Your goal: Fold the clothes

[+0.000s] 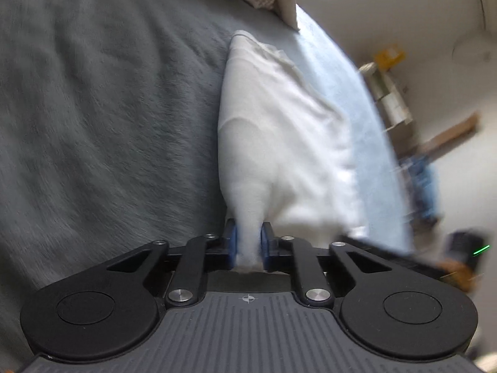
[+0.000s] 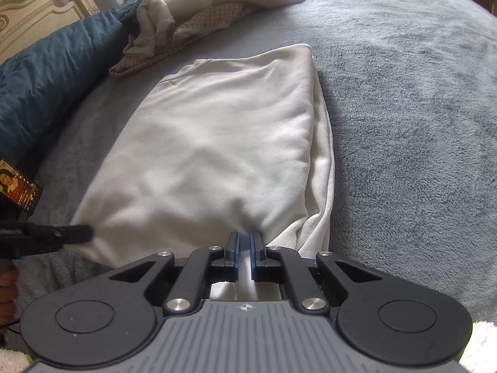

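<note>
We are in a home bedroom: a wide bed covered by a plush grey fleece blanket (image 2: 403, 99), a carved cream headboard (image 2: 34, 9) behind it, a dark teal quilted duvet (image 2: 46, 84) bunched alongside, and a loose heap of cream and patterned laundry (image 2: 198, 9) waiting at the far end.

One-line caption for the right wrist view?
Right tongs pinch the near edge of a folded white garment on a grey blanket.

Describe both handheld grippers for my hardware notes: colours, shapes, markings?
The left gripper and right gripper look identical: black linkage arms with silver pivot bolts, two round black discs at the sides, a ribbed grey body bearing a small white crosshair mark, and blue pads lining the fingers.
</note>
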Available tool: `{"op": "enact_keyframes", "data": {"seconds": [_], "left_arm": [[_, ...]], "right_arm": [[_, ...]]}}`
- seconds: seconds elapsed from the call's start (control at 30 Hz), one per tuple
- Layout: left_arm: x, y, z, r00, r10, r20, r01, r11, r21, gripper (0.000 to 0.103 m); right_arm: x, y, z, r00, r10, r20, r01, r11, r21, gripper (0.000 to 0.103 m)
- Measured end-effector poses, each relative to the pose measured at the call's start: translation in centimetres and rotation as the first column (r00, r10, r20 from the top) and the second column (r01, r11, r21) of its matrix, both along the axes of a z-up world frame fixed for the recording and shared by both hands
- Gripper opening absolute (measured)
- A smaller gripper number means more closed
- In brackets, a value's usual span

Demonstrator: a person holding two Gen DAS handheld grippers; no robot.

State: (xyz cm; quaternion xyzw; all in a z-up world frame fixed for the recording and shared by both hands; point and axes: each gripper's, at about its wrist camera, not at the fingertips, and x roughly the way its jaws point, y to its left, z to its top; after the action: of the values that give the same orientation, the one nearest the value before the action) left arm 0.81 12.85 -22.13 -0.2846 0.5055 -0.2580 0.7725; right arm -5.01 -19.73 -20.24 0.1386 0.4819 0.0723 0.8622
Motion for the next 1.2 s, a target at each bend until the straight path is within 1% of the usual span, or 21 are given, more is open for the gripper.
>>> {"op": "enact_keyframes", "data": {"seconds": [0.13,0.2,0.27,0.37,0.4,0.47,0.53,0.57,0.6,0.67,0.77,0.83,0.9,0.97,1.03,1.07,1.1,1.2], "left_arm": [[0.3,-1.1,-1.9,0.999,-0.039,-0.006,0.039,0.992,0.117,0.012],[0.5,-0.9,-2.7,0.999,-0.031,-0.013,0.032,0.995,0.095,0.014],[0.4,-0.7,-2.8,0.999,-0.030,-0.012,0.031,0.996,0.087,0.017],[0.1,-0.5,-2.7,0.999,-0.031,-0.008,0.032,0.996,0.080,0.021],[0.0,-0.4,-2.7,0.999,-0.032,-0.007,0.032,0.996,0.078,0.021],[0.0,-0.5,-2.7,1.000,-0.028,-0.005,0.028,0.996,0.080,0.022],[0.1,-0.6,-2.9,1.000,-0.020,-0.010,0.021,0.996,0.082,0.023],[0.2,-0.7,-2.8,1.000,-0.021,-0.008,0.022,0.996,0.085,0.023],[0.3,-0.8,-2.7,1.000,-0.023,-0.005,0.024,0.996,0.089,0.024],[0.3,-0.9,-2.4,1.000,-0.028,0.005,0.028,0.995,0.100,0.027],[0.2,-0.1,-2.1,0.999,-0.032,-0.008,0.032,0.996,0.088,0.032],[0.4,0.3,-2.0,1.000,-0.023,-0.020,0.024,0.997,0.072,0.033],[0.5,0.9,-1.6,1.000,-0.001,-0.014,0.002,0.998,0.056,0.034],[0.7,1.3,-1.1,1.000,0.021,0.007,-0.021,0.999,0.043,0.037],[1.1,1.6,-0.6,0.999,0.040,0.033,-0.042,0.998,0.037,0.041],[1.5,1.5,-0.5,0.998,0.049,0.041,-0.051,0.998,0.035,0.042],[1.9,1.4,-0.5,0.997,0.058,0.047,-0.059,0.998,0.034,0.042],[3.3,0.6,-1.0,0.996,0.076,0.049,-0.078,0.996,0.035,0.043]], "right_arm": [[0.1,-0.1,-0.1,1.000,0.008,-0.001,-0.008,1.000,0.005,0.005],[0.0,-0.1,0.0,1.000,0.009,-0.001,-0.009,1.000,0.007,0.005],[-0.2,-0.3,0.1,1.000,0.008,-0.001,-0.008,1.000,0.005,0.005],[-0.3,-0.5,0.7,1.000,0.010,-0.008,-0.010,0.999,0.036,0.008],[-0.4,-0.2,0.9,0.999,0.048,0.002,-0.048,0.998,0.040,0.009],[-0.6,0.9,1.2,0.994,0.109,0.022,-0.109,0.994,-0.016,0.015],[-0.6,1.4,1.1,0.992,0.122,0.009,-0.120,0.984,-0.130,0.014],[-0.6,0.8,0.9,0.996,0.087,-0.003,-0.087,0.984,-0.158,0.012],[-0.6,-0.3,0.9,0.999,0.034,-0.016,-0.036,0.987,-0.156,0.012],[-0.4,-2.7,1.3,0.996,-0.086,-0.020,0.082,0.981,-0.174,0.015],[-0.5,-6.0,1.9,0.982,-0.191,-0.011,0.188,0.975,-0.115,0.015],[-0.4,-7.1,2.3,0.977,-0.214,0.004,0.214,0.976,-0.051,0.015],[-0.1,-8.1,2.7,0.974,-0.226,0.020,0.226,0.974,0.013,0.018],[0.9,-8.8,2.9,0.973,-0.230,0.026,0.227,0.969,0.094,0.039],[2.4,-9.5,2.7,0.975,-0.223,0.021,0.216,0.963,0.163,0.041],[3.1,-9.8,2.6,0.976,-0.219,0.019,0.211,0.957,0.197,0.045],[3.9,-10.1,2.5,0.977,-0.215,0.016,0.205,0.951,0.231,0.046],[6.6,-11.3,0.8,0.977,-0.212,-0.032,0.212,0.928,0.308,0.048]]}}
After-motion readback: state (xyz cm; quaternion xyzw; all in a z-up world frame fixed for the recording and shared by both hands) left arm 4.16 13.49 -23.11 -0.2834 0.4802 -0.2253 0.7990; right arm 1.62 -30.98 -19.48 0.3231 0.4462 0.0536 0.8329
